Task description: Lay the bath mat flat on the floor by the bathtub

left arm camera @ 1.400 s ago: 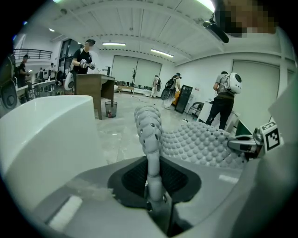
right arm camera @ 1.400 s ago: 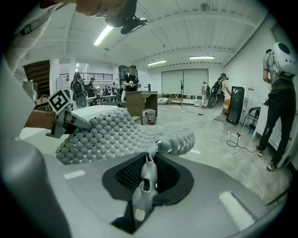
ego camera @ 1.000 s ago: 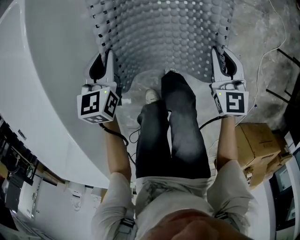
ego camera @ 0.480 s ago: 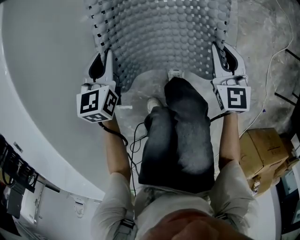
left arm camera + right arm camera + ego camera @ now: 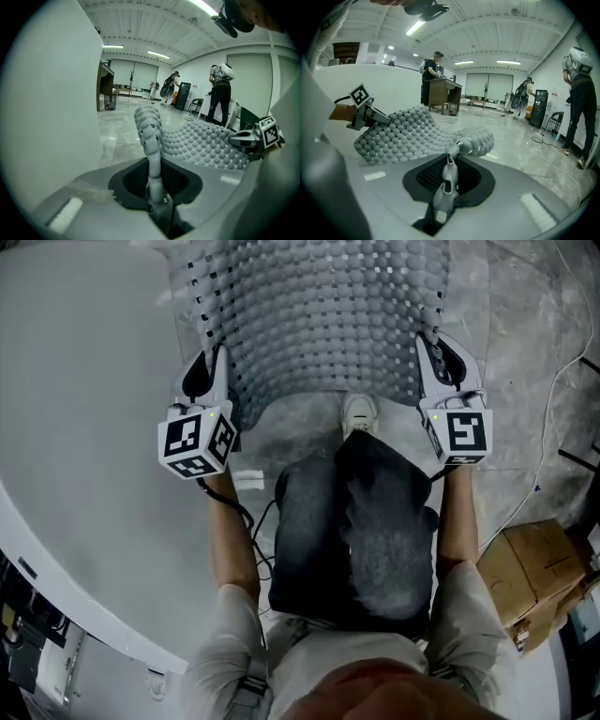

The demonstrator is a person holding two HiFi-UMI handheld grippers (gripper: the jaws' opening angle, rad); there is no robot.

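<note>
Left tongs [image 5: 218,367]: clamped on the near left corner of the bath mat [image 5: 319,315].
Right tongs [image 5: 428,352]: clamped on its near right corner.
Bath mat: grey, nubbly, stretched between both tongs, running on beyond them.
Bathtub [image 5: 84,427]: white wall just left of the left tongs.
Floor [image 5: 506,362]: right of the right tongs.

The bath mat [image 5: 319,324] looks like soft grey rubber, matt, covered in round bumps and pierced with small holes. The bathtub [image 5: 84,427] wall is smooth white. The floor [image 5: 511,343] is mottled polished stone, glossy. The box [image 5: 539,559] is brown cardboard.
</note>
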